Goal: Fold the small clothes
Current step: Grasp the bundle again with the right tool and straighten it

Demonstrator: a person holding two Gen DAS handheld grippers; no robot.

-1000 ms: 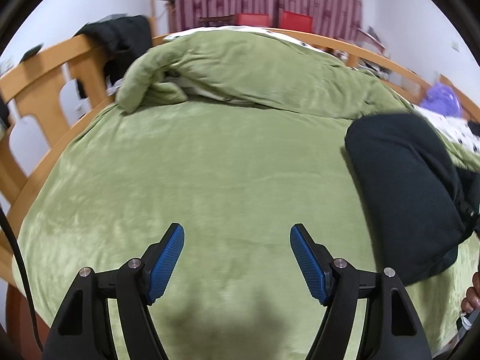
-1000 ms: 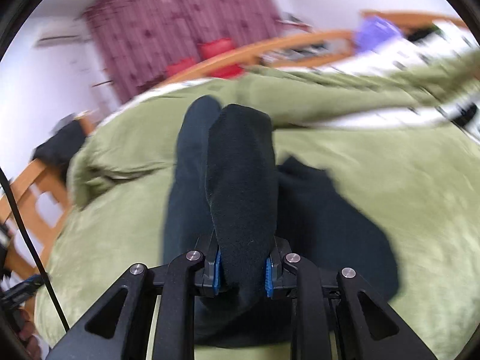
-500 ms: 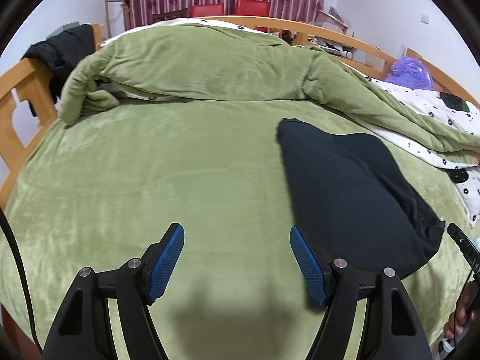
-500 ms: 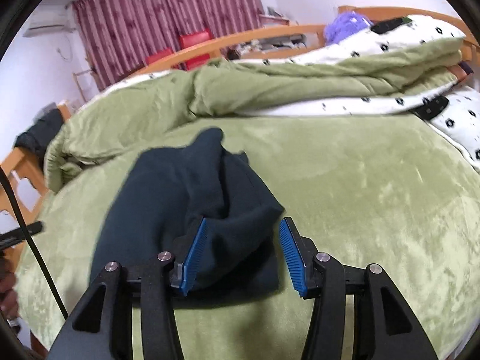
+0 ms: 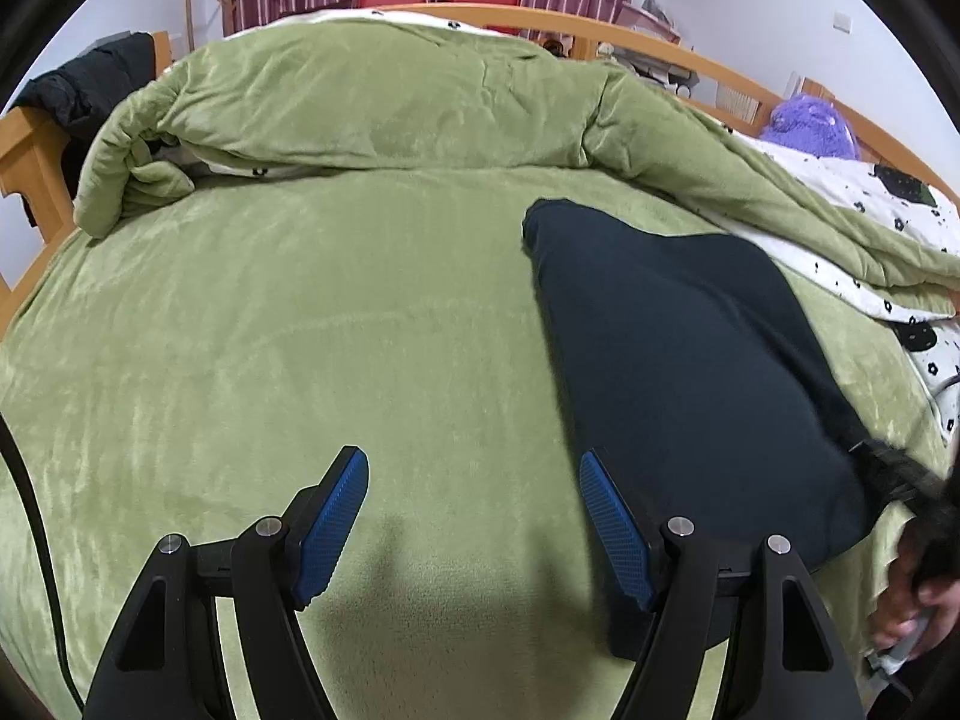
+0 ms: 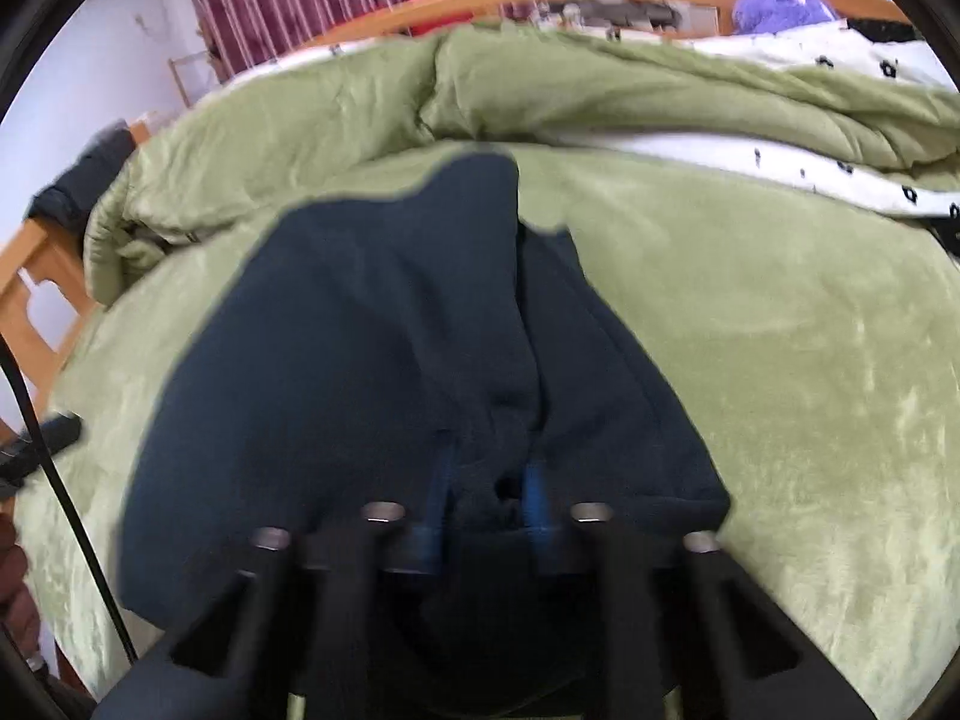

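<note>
Right gripper (image 6: 489, 489) re-gripping near hem of dark garment (image 5: 690, 360) on the bed; fold under way.

Its jaws have just been closing and now pinch a bunched ridge of the cloth. Left gripper (image 5: 471, 516) hangs wide apart and empty over bare green blanket (image 5: 270, 330), just left of the garment's near edge. Judged next: left takes that near edge so both can lift and fold. Open blanket lies left; heaped quilt (image 5: 390, 102) bounds the far side.
</note>
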